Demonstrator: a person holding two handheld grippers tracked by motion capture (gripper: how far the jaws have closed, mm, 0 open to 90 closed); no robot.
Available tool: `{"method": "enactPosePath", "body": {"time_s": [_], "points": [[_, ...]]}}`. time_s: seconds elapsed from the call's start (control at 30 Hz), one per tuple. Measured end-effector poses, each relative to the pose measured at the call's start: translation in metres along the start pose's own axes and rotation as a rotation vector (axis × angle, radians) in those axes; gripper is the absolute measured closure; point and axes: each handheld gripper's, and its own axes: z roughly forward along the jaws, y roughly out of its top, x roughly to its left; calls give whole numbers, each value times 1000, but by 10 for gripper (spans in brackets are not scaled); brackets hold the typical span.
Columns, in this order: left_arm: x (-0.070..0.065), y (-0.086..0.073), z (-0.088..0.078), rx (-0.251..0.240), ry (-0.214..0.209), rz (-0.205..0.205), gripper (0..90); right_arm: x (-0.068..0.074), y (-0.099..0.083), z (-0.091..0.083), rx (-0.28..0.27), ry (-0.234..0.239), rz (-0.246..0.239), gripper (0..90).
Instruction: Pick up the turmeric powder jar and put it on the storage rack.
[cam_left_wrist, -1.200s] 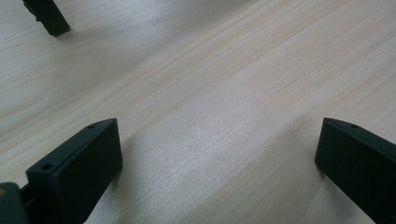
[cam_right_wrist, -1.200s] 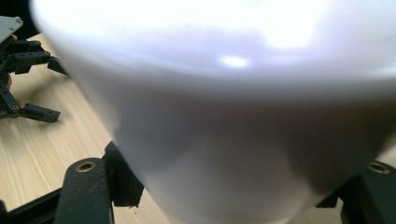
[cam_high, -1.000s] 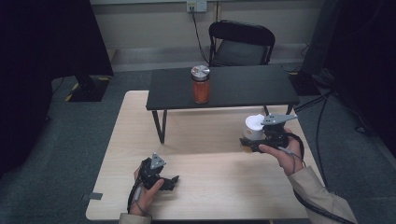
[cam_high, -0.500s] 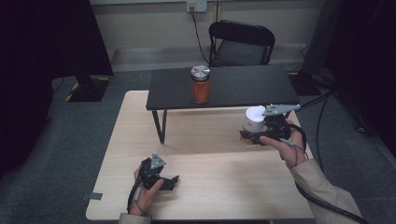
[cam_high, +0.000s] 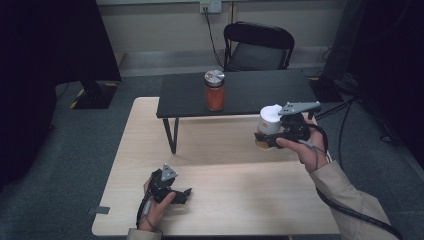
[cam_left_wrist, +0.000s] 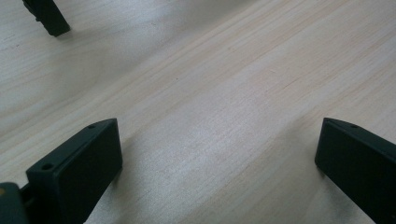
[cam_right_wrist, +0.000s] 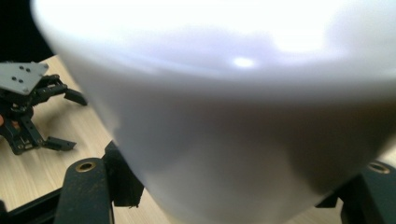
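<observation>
A white cup (cam_high: 270, 120) hangs above the right part of the light wooden table (cam_high: 230, 210), and my right gripper (cam_high: 261, 136) is shut on its lower part. In the right gripper view the cup's white wall (cam_right_wrist: 233, 116) looms close between the jaws. My left gripper (cam_high: 182, 194) rests on the table near the front left, with its jaws open and only bare wood (cam_left_wrist: 219, 126) between them. The left gripper (cam_right_wrist: 28, 112) also lies on the wood at the left of the right gripper view.
A low black table (cam_high: 240, 92) stands on the wooden one at the back, with an orange jar (cam_high: 215, 90) with a metal lid on it. Behind is a black folding chair (cam_high: 257, 47). Cables trail over the floor at the right.
My right gripper has lifted the white cup off the wooden table. The left gripper has stayed where it was.
</observation>
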Motion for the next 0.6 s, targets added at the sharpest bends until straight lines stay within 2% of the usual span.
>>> {"method": "enactPosePath", "body": {"time_s": [0.6], "points": [[0,0,0,0,0,0,0,6,38,-3,-5,-12,-21,300]]}}
